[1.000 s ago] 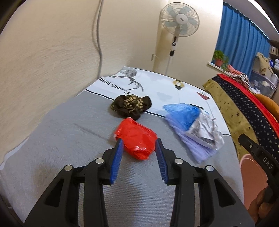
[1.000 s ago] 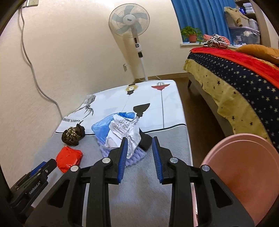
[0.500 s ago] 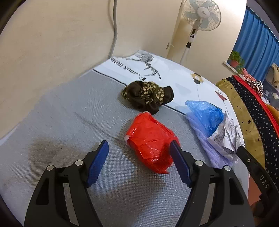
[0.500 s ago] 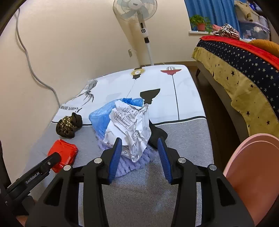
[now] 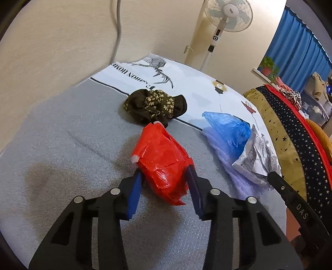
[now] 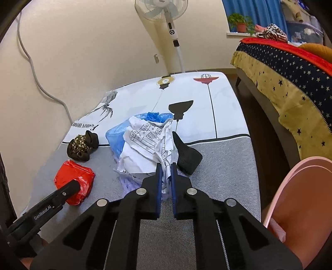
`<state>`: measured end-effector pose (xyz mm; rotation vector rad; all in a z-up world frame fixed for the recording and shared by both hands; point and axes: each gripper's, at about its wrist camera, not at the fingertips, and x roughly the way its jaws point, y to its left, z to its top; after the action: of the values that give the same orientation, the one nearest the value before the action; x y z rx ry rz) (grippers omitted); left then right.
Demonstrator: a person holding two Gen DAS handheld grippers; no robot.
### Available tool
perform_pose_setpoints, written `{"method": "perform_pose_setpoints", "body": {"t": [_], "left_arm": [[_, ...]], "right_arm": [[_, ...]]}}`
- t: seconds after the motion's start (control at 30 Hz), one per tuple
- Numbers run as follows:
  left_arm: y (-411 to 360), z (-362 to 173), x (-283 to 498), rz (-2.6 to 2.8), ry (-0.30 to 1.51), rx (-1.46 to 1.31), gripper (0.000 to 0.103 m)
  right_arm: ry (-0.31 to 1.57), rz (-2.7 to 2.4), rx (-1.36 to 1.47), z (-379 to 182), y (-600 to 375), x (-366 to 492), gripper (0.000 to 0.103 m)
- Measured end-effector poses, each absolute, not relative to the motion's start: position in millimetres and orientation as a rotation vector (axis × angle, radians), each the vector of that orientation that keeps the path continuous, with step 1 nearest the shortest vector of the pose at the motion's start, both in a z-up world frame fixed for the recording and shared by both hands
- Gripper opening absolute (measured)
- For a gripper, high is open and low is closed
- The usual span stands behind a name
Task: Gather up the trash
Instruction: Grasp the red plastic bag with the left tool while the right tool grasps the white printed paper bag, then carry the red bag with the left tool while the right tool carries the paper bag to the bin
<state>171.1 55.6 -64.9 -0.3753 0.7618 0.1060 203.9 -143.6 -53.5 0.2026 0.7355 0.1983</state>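
Observation:
A crumpled red plastic bag [image 5: 161,162] lies on the grey mat; it also shows in the right wrist view [image 6: 74,178]. My left gripper [image 5: 164,176] has its blue pads closed against both sides of the red bag. A crumpled white printed paper [image 6: 149,149] lies on a blue plastic bag [image 6: 116,135] and a pale purple bag [image 5: 226,153]. My right gripper [image 6: 166,166] is shut on the near edge of the paper. The paper also shows in the left wrist view [image 5: 257,160].
A dark floral cloth [image 5: 153,106] lies behind the red bag. A black cloth [image 6: 186,155] lies right of the paper. A pink bin [image 6: 300,203] stands at the near right. A fan [image 6: 166,12], a wall cable [image 6: 31,62] and a star-patterned bed [image 6: 290,72] surround the mat.
My left gripper opened wide, moved over the red bag and closed on it. My right gripper moved forward and closed on the paper's edge.

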Motion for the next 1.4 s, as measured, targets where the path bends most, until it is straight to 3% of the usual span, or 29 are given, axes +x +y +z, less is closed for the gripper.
{"method": "perform_pose_setpoints", "body": {"t": [1.4], "left_arm": [[0.6,8.1,74.2,-0.054,0.57,-0.17,0.038]], "right_arm": [[0.551,0.059,0.156,36.0,-206.6,57.0,0.008]]}}
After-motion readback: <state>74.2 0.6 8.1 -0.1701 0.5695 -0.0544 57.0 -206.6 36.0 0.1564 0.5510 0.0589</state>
